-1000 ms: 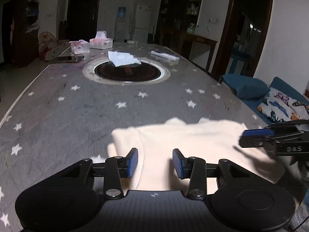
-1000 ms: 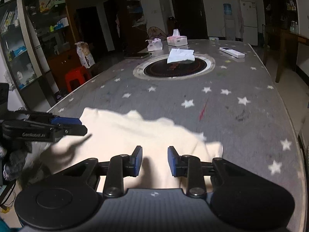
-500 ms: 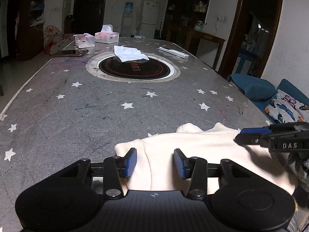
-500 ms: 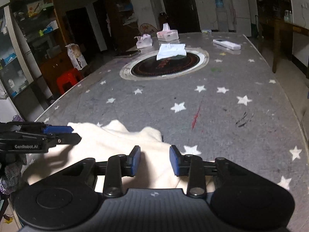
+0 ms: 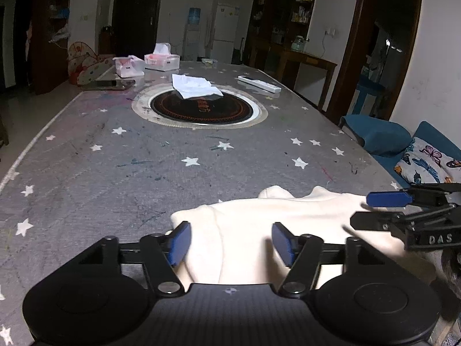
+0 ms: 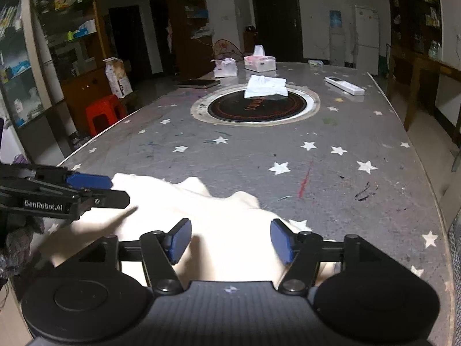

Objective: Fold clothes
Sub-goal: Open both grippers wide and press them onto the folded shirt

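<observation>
Both grippers, left [image 5: 230, 240] and right [image 6: 230, 239], have jaws opening over the cream garment [image 5: 259, 230], gripping nothing; the loose fold may slump on the surface [image 5: 144, 158].

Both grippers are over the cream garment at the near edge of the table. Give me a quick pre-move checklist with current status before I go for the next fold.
1. Left gripper free of cloth: ok, jaws opening, pads clear of the fabric beneath.
2. Right gripper free of cloth: ok, jaws opening, nothing pinched.
3. Cream garment lying on the table: ok, though its far edge is bunched.
4. Garment fully folded flat: cannot tell, near part hidden by the grippers.
5. Space beyond the garment: ok, bare up to the round inset.
6. Grippers apart from each other: ok.
</observation>
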Available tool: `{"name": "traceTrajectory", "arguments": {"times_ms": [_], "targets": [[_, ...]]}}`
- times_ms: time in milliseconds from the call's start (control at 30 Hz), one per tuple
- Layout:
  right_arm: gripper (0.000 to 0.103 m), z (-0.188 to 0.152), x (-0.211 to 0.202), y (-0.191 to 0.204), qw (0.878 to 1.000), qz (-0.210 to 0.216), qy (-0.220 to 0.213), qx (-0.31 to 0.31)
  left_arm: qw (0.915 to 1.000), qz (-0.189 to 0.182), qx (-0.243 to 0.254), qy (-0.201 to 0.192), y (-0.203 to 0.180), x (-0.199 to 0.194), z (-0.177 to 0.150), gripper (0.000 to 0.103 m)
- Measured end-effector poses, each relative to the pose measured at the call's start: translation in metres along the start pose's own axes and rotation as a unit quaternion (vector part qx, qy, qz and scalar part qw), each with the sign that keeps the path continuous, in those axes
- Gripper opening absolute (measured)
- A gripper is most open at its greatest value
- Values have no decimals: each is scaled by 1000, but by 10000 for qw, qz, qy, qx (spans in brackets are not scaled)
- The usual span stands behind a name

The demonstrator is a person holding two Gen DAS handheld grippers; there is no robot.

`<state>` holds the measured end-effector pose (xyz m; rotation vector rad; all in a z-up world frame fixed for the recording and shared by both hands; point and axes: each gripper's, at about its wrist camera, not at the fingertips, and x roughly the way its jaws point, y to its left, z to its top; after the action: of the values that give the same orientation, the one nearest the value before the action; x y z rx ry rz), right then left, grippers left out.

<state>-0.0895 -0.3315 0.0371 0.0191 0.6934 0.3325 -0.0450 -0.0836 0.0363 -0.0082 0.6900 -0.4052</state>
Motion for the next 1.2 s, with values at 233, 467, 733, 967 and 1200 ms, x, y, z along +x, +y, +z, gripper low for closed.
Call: {"name": "traceTrajectory", "arguments": {"times_ms": [233,467,733,967,1200], "targets": [[81,-10,-15,15,9999,76,-104,-90,9999,94,5,-96,3,-14,-5,83],[99,-19,-30,26,9994,33,-315,-103,9993,141,99,-332,-1,-28,-9,102],[103,-26,-44,39,9979,-116,-598,-197,9986,207,13,-496,-2,-41,-10,103],[103,-34,-55,45,9956,-51,-935,-22,9972,325,-24,-674,-5,-53,-14,103],[103,-37,-59,54,9963,32,-855,-60,9977,330,-30,-596,-6,-58,-19,103]]}}
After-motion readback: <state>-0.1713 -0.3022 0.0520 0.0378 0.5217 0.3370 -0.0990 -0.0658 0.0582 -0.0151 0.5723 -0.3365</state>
